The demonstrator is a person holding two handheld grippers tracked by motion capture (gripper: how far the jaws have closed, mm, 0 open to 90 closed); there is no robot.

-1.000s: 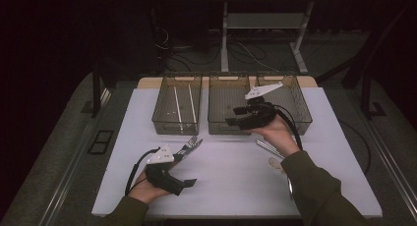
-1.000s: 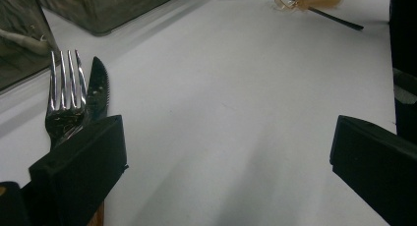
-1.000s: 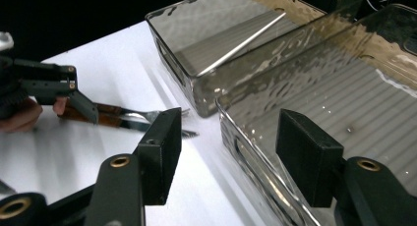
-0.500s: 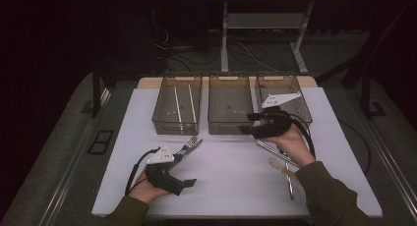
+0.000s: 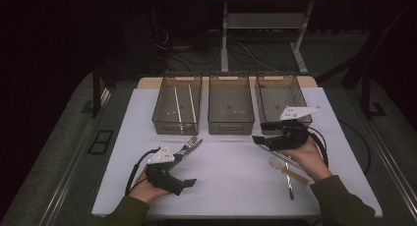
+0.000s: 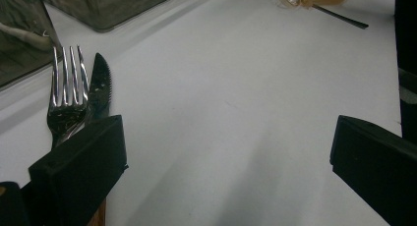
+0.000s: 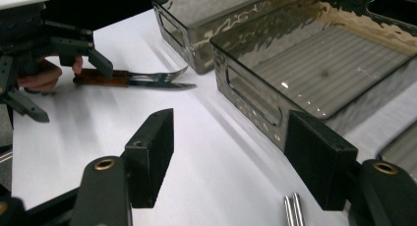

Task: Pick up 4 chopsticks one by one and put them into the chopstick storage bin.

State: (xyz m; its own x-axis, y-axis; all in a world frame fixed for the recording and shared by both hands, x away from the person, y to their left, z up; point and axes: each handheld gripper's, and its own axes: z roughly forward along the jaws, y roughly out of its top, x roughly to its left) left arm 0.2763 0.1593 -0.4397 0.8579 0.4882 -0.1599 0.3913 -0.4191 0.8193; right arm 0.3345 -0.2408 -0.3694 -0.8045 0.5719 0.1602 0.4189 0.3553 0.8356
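**Loose cutlery waiting, both grippers empty**

At the front left of the table [image 5: 231,186]: a fork [image 6: 66,98] and a knife [image 6: 101,86], side by side and touching, tips toward the bins, wooden handles toward the person. Probably laid parallel like that for an easy pick, either together or one at a time.

Just beside them, resting on the table: the left gripper [image 6: 226,172], jaws spread wide with only bare tabletop between them. One jaw right next to the fork's neck, by the look of it parked rather than reaching.

At the front right: a pair of steel chopsticks [image 7: 291,211] and an amber-handled utensil [image 5: 287,171], crossed in a loose pile.

Above that pile's far end, just in front of the right bin [image 5: 280,77]: the right gripper [image 7: 231,157], jaws released, just now opened wider, nothing between them. Likely readied at that width for the next pick from the pile below.

Along the far edge: three clear bins in a row, close together, one apparently meant for each kind of cutlery. In the left bin [image 5: 167,123], two white sticks [image 5: 176,105] lying lengthwise. In the middle bin [image 5: 231,125] and the right one, nothing to make out.
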